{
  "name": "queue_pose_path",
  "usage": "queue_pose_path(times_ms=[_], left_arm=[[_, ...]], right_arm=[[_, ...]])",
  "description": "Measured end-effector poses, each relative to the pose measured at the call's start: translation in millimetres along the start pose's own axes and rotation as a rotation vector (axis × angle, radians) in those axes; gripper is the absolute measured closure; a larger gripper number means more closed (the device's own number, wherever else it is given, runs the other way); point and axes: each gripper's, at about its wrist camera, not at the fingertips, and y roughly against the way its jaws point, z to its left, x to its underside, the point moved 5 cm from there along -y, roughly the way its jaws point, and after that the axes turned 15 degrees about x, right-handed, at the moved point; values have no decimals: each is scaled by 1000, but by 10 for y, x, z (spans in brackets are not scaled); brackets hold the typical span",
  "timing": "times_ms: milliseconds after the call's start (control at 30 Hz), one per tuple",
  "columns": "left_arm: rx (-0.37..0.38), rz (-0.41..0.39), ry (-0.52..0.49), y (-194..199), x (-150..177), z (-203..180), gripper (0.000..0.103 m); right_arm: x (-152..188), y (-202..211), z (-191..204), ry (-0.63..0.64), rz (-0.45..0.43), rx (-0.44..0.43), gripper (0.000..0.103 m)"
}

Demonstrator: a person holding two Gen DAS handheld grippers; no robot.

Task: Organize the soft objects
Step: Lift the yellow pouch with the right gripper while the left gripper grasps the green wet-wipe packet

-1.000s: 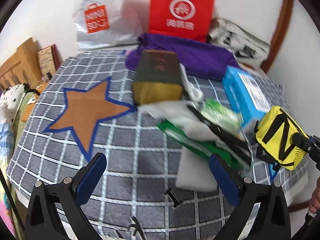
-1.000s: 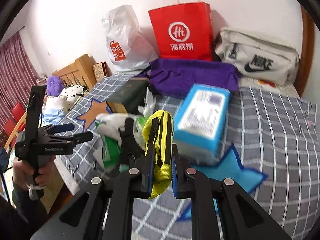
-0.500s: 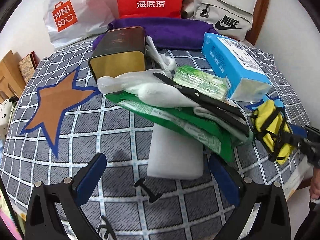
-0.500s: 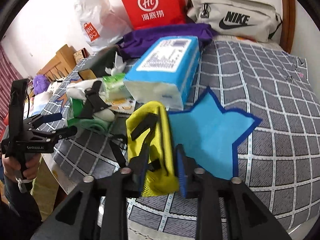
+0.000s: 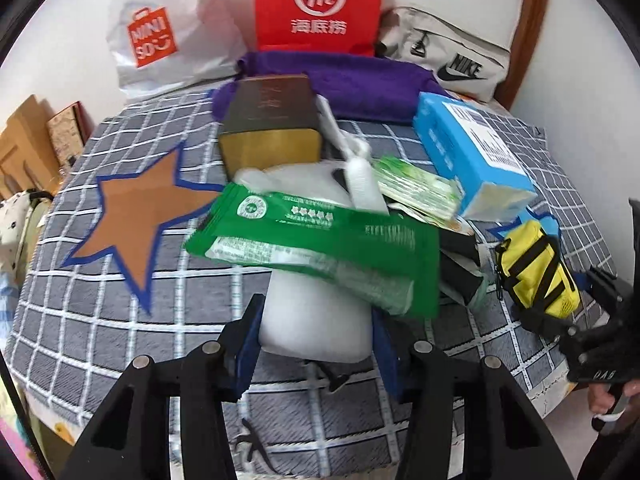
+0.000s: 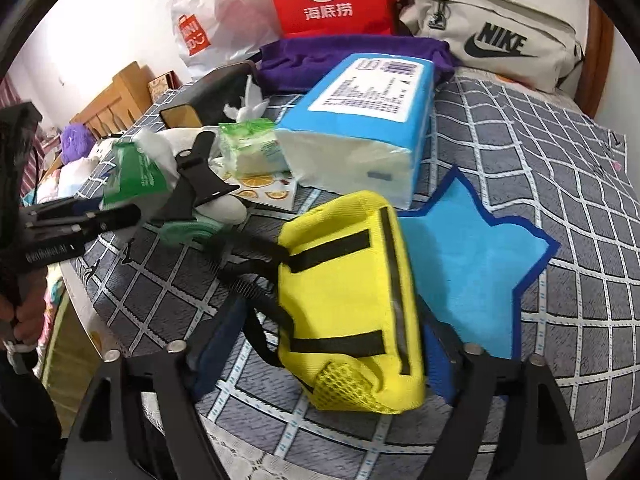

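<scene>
Now we have two grippers working at once on the checked bed cover. Our left gripper points down at the white foam block, which sits straight ahead between its blue pads; the jaws are closing, and the pads look to be at the block's two sides or just touching them, so we cannot yet call it a firm grip. The block's far end is tucked under the green packet, and its long axis runs away from us, in line with the fingers. That is the relation our next move turns on, in our judgement: a pull toward us along that axis should slide the block out from under the packet, while a lift straight up would likely drag the packet and the loose clutter resting on it.

Our right gripper has its jaws opening around the yellow pouch. The pouch lies on the cover between the spread pads, and the gap on the left side suggests that it is no longer pinched. It rests beside the blue star patch, overlapping its edge, just in front of the blue tissue pack. The left hand is clearly the nearer one to the foam block.
</scene>
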Motion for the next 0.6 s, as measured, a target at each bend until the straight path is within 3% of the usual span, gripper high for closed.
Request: queue_pose_path(times_ms=[133,233,367,600], left_arm=[[-9,-29,32,141,-22,83,55],[5,-60,50,230,-56,102,55],[42,-95,46,336,-147,43,55],[12,-16,93,51,-84,180,52]], right_arm=[[35,-78,41,15,10,63,18],[48,-78,38,41,-2,130,32],[34,-39,11,34,-5,122,39],[-1,50,-88,10,-19,114,40]])
